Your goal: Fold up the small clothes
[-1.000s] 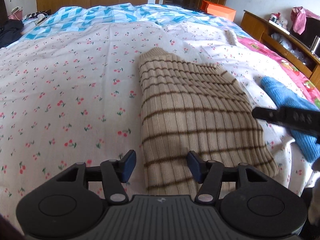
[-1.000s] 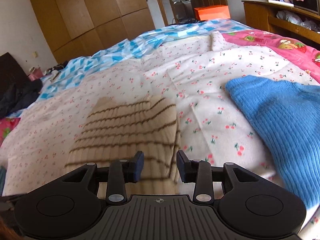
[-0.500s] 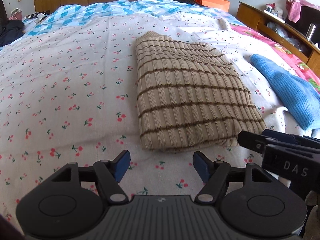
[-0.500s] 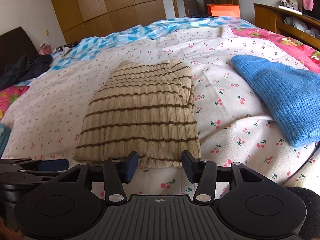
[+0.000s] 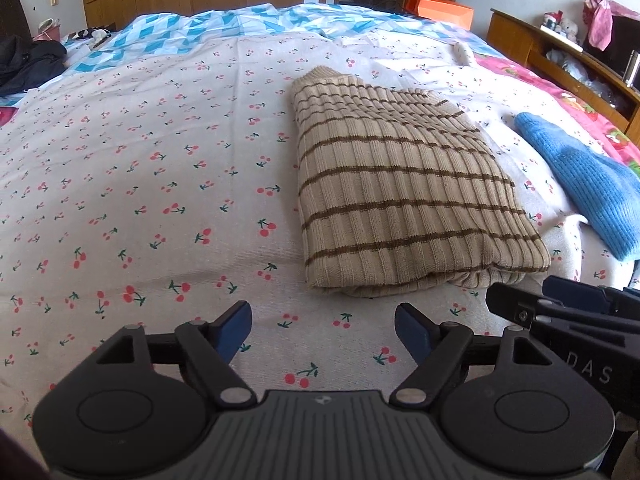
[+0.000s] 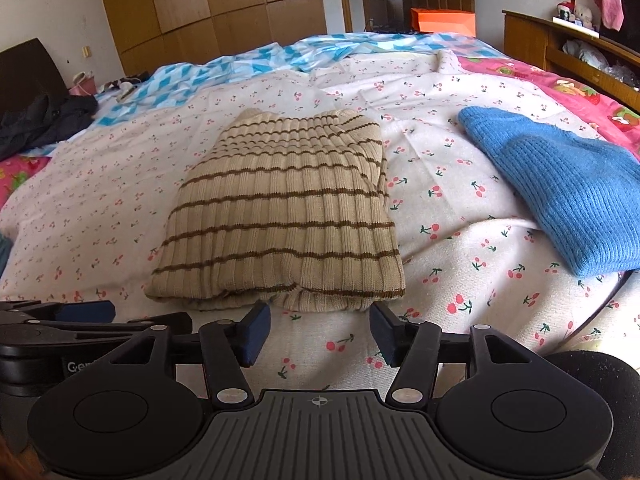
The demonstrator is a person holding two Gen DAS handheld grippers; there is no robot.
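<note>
Bed with cherry-print sheet (image 5: 168, 184), wooden wardrobe (image 6: 224, 4) behind, shelf unit (image 5: 560, 56) at right; folded beige striped sweater (image 6: 288, 216) lies mid-bed, blue knit (image 6: 560, 192) apart to its right and cut off at frame edge. Shelf clutter too small to make out. Left gripper (image 5: 322, 330) and right gripper (image 6: 320, 332) sit side by side just short of the sweater's near edge, jaws opening wide, nothing between them, touching nothing

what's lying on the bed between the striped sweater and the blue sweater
Nothing: only bare cherry-print sheet separates the striped sweater from the blue sweater, clearest in the right wrist view.
</note>
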